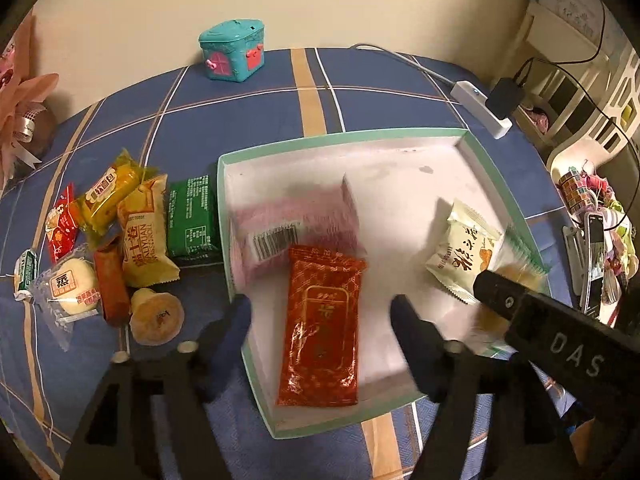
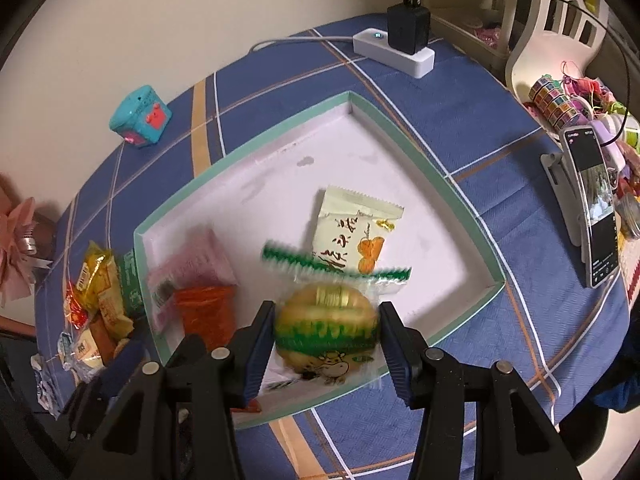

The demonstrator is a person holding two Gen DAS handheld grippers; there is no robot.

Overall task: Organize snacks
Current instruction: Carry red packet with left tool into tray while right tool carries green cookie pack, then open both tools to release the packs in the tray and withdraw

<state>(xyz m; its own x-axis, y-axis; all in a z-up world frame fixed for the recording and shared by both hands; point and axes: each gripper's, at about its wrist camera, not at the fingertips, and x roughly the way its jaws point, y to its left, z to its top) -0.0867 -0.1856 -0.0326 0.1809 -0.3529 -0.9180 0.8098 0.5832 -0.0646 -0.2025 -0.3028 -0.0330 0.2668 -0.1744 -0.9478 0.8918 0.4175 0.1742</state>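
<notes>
Gripping round bun (image 2: 326,330), glossy red packet (image 1: 320,324)

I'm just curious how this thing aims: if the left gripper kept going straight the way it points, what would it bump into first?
Most likely the red snack packet lying in the white tray: it sits right between the open left gripper fingers, though depth is hard to judge.

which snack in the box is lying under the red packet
The pink packet with the barcode; the red packet overlaps its near edge. The cream packet lies apart.
</notes>
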